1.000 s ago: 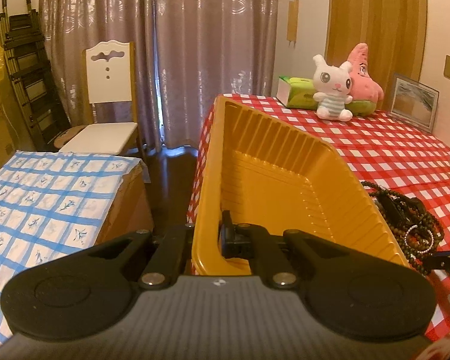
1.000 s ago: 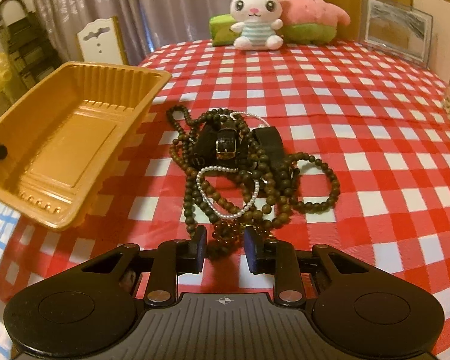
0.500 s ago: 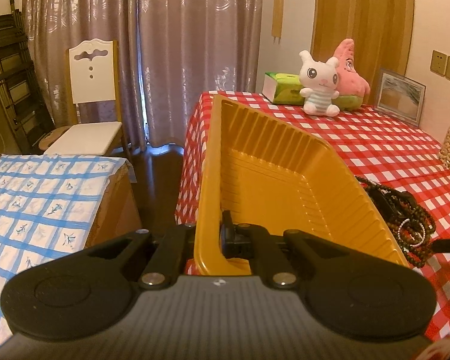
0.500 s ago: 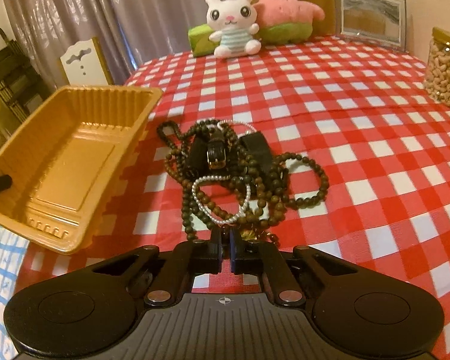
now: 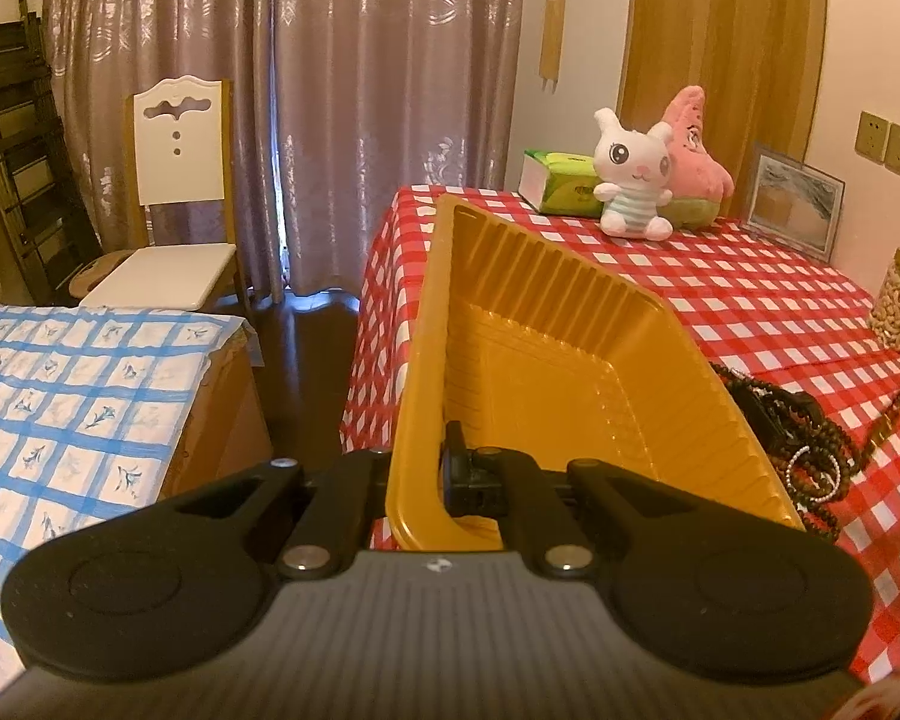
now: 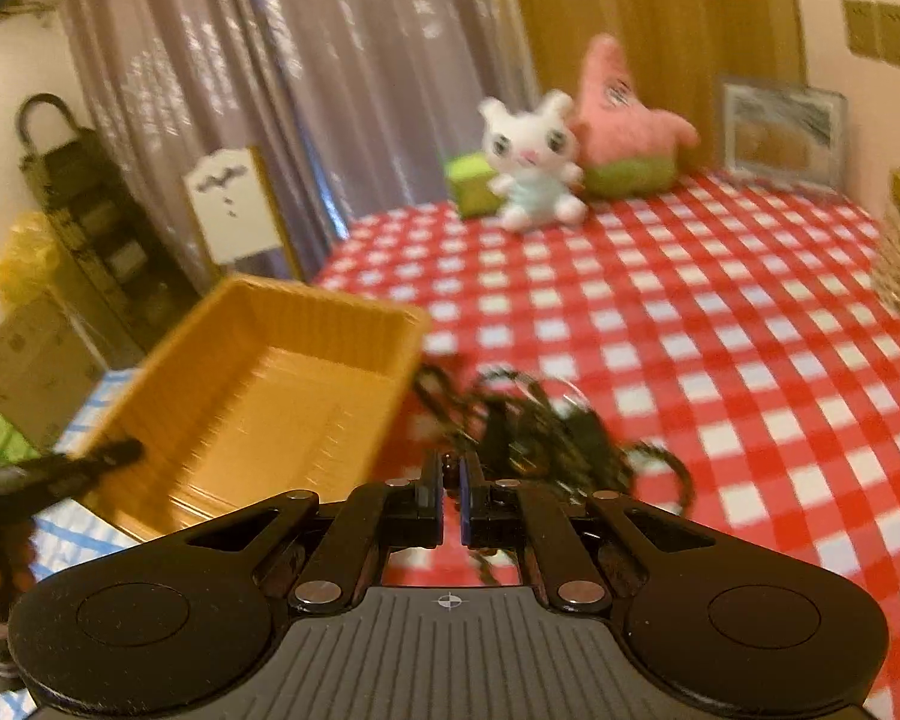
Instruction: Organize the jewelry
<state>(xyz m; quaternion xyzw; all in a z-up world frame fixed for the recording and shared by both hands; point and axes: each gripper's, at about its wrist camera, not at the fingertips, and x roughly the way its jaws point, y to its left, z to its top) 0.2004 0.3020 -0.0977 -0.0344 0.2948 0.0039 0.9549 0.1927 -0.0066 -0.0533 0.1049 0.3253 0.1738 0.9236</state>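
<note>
Jewelry, a dark tangled heap of wooden bead strings (image 5: 804, 456), lies on the tabletop just beside the empty ribbed orange plastic tray (image 5: 546, 360) my left claw (image 5: 417, 471) pinches, my right claw (image 6: 449, 501) nearly pressed together on a strand.

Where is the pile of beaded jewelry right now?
The beaded jewelry pile lies on the red checked tablecloth, immediately right of the yellow tray in the left wrist view. In the blurred right wrist view it sits just ahead of the right tool.
</note>
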